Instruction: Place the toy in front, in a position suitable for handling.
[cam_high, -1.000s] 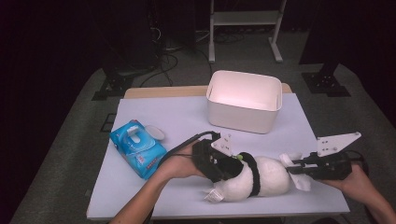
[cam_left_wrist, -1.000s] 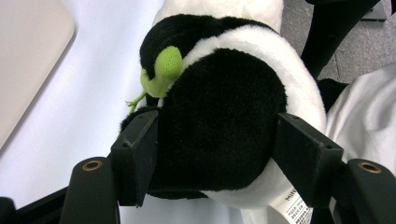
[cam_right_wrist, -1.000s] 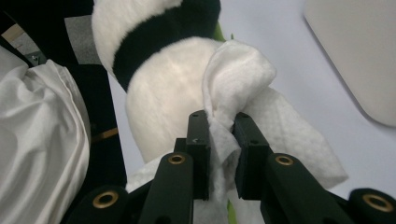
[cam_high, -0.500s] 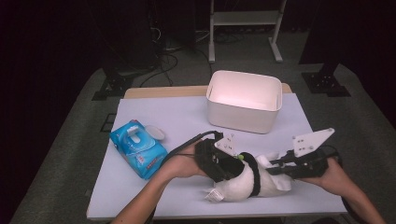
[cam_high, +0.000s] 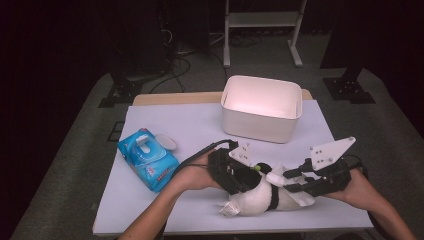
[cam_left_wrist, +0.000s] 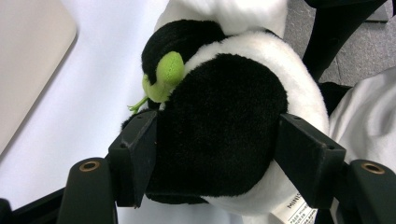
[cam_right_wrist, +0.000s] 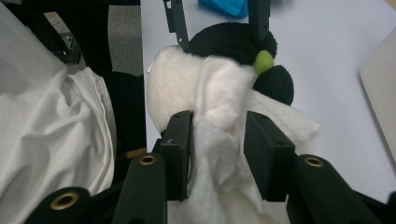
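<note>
Lying near the bench's (cam_high: 165, 125) front edge, the plush penguin (cam_high: 260, 197) is clamped at its black head by the left gripper's (cam_high: 250, 175) fingers. The right gripper's (cam_high: 292, 182) fingers have just been opening around a white wipe (cam_right_wrist: 217, 140) draped over it; whether they press on the wipe I cannot tell.

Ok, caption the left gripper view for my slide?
Left tool clamps black-and-white plush panda on the pale table.

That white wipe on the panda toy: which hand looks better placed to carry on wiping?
Probably the right: the right gripper has the wipe between its just-opened jaws, while the left gripper clamps the plush panda.
</note>
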